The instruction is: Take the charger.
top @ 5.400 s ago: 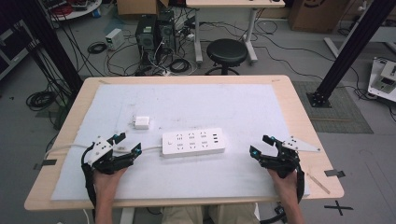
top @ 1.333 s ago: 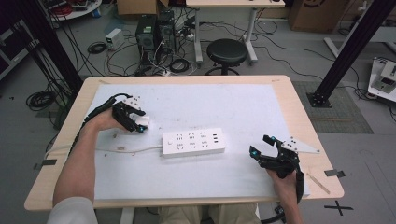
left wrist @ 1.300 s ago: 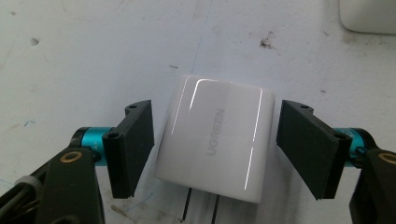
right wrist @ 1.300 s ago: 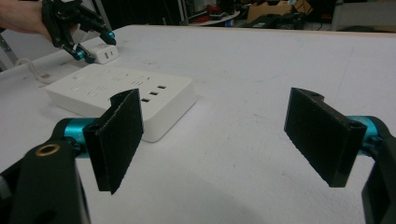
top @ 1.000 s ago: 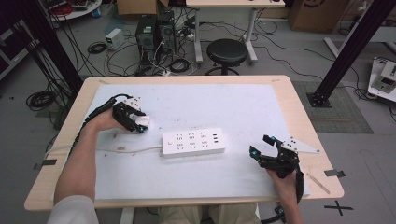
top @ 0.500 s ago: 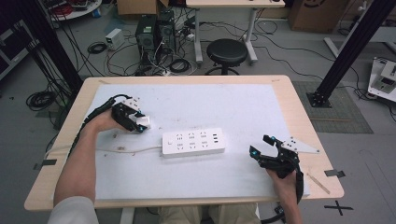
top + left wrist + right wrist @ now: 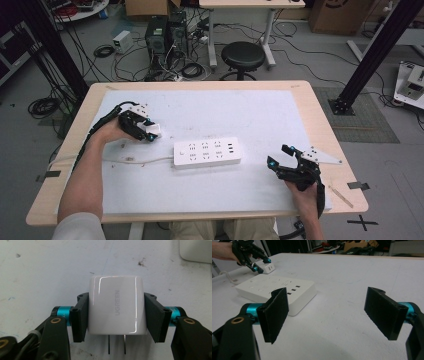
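A small white charger cube (image 7: 116, 305) marked UGREEN sits between the jaws of my left gripper (image 7: 116, 315), which is shut on its two sides; its two metal prongs point back toward the camera. In the high view the left gripper (image 7: 148, 132) holds the charger (image 7: 153, 129) at the table's left, just left of and behind a white power strip (image 7: 207, 152). The strip (image 7: 279, 291) lies flat in the middle, its cord (image 7: 135, 161) running left. My right gripper (image 7: 285, 159) rests near the front right, open, with nothing between its pads (image 7: 274, 315).
A white mat (image 7: 240, 115) covers most of the wooden table (image 7: 325, 130). A pencil-like stick (image 7: 341, 195) and black tape marks lie at the right front edge. A stool (image 7: 242, 55) and computer gear stand on the floor beyond the far edge.
Since the earliest frame my left gripper has gone from the front left to the charger and closed on it. Over the last second it barely moves. The right gripper stays put.
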Tool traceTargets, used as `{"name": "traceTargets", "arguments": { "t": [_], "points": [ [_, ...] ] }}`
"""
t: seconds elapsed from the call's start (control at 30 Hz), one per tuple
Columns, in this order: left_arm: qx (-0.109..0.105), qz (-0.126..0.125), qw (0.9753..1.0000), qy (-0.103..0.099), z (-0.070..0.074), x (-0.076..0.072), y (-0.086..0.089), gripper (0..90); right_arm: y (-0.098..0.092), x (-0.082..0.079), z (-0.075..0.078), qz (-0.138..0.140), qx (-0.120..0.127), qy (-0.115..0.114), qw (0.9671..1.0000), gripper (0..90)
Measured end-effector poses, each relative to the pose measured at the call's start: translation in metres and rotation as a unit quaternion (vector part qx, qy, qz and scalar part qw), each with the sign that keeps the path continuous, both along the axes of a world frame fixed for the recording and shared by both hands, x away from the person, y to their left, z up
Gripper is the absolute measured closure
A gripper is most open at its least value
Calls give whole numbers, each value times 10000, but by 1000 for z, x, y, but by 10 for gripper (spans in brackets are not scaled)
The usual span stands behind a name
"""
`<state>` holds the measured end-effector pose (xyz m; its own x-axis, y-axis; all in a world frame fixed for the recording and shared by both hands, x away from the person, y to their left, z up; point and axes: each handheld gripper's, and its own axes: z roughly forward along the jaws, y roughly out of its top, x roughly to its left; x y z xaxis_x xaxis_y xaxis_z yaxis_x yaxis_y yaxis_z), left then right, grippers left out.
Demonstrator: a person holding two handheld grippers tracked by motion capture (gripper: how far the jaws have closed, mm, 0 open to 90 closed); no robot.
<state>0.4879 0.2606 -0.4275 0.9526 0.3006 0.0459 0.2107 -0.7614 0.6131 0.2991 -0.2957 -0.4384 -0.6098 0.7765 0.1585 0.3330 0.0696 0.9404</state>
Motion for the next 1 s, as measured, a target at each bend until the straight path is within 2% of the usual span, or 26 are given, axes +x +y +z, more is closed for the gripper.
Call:
{"name": "traceTargets", "arguments": {
  "t": [0.1, 0.13, 0.17, 0.23, 0.4, 0.43, 0.47, 0.73, 0.9, 0.93, 1.0],
  "points": [
    [-6, 6, 10000, -30, 2, -1, 0, 424, 1, -1, 0, -16, 0, 58, 10000, 202],
    [-136, 104, 9998, -85, 5, -5, -1, 424, 0, 0, 0, -19, -3, 29, 10000, 202],
    [-84, 63, 9999, -134, 8, -5, 0, 424, 0, 0, 0, -10, -13, 15, 10000, 202],
    [-184, 120, 9997, -140, 12, -8, -2, 424, 1, 0, 0, -9, -2, 55, 10000, 202],
    [-247, 186, 9993, -210, 18, -14, -2, 424, 1, 0, 0, 22, -37, 16, 10000, 202],
    [-332, 231, 9989, -215, 21, -16, -1, 424, 1, 0, 0, 23, -24, 70, 10000, 202],
    [-357, 268, 9988, -215, 22, -17, 0, 424, 1, 0, 0, 45, -46, -12, 10000, 202],
    [-415, 400, 9979, -307, 28, -28, 0, 425, 1, 0, 0, 51, -49, 20, 10000, 202],
    [-339, 485, 9972, -461, 32, -40, -5, 425, 2, 0, 0, 53, -54, 28, 10000, 202],
    [-397, 556, 9966, -462, 32, -43, -7, 424, 2, 0, 0, 51, -53, 30, 10000, 202],
    [-368, 568, 9964, -511, 33, -44, -8, 424, 2, 0, 0, 49, -50, 26, 10000, 202]
  ]
}}
